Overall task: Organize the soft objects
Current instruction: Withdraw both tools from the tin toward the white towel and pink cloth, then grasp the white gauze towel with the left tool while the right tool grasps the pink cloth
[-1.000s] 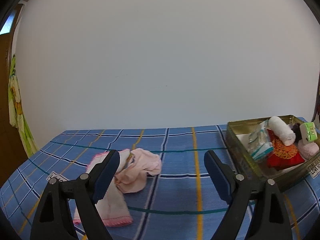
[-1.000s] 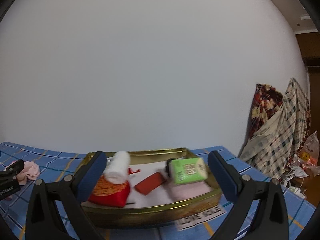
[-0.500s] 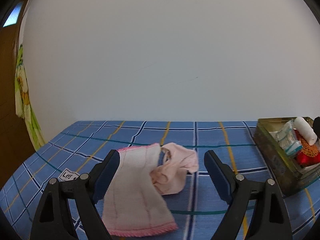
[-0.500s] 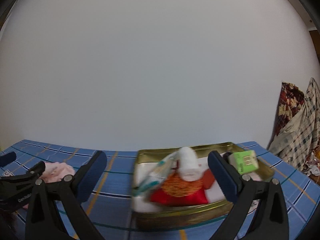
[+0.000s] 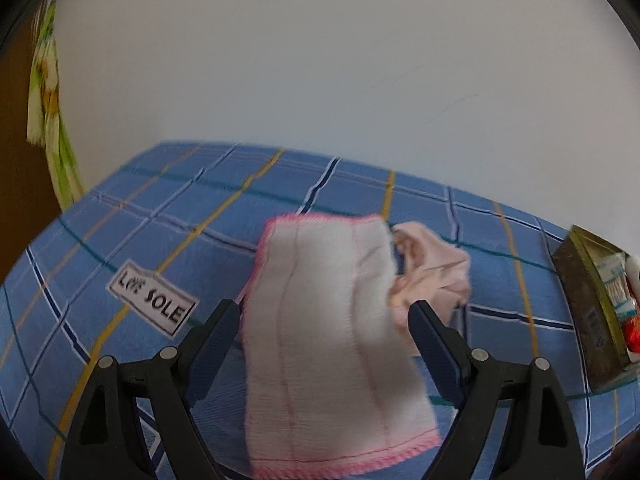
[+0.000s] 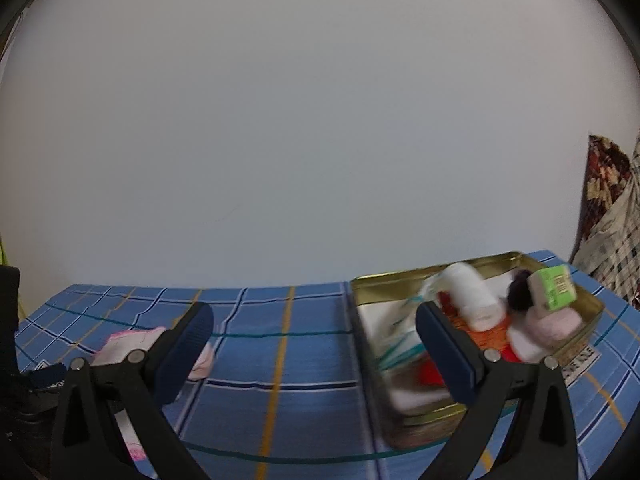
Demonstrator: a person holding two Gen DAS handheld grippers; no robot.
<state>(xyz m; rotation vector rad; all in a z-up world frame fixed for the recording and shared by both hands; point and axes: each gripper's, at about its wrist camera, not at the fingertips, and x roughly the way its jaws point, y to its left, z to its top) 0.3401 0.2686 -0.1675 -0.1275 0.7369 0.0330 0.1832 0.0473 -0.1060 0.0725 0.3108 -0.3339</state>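
Blue plaid cloth (image 5: 168, 216) covers the table; all places below are given relative to the gold tin (image 6: 472, 412).

Tin: open-topped, at the right end of the cloth. It holds a white roll (image 6: 474, 296), a green packet (image 6: 554, 286), a pink pad (image 6: 554, 322), a red-orange piece (image 6: 484, 330) and a teal-striped packet (image 6: 400, 340). Contents are blurred, so finer detail is not readable. A printed label (image 6: 582, 364) lies on the cloth just beside the tin's near right corner.

Towel (image 5: 332, 340): white with pink stitched edge, lying flat on the cloth well to the left of the tin. A crumpled pale pink garment (image 5: 432, 276) touches the towel's edge on the side facing the tin, so it lies between towel and tin. A second label reading "SOLE" (image 5: 154, 304) sits on the cloth beyond the towel, farther from the tin.

Left gripper (image 5: 324, 332): jaws wide apart, tilted down over the towel, one finger at each side of it. Pads do not press on the fabric; nothing is held.

Right gripper (image 6: 314, 350): jaws wide apart and empty. Its right finger overlaps the tin's left portion in the right wrist view; its left finger overlaps the towel. Whether it touches the tin cannot be told. Bare cloth shows between the fingers.

Plaid fabrics (image 6: 612, 216) hang past the tin at the far right.
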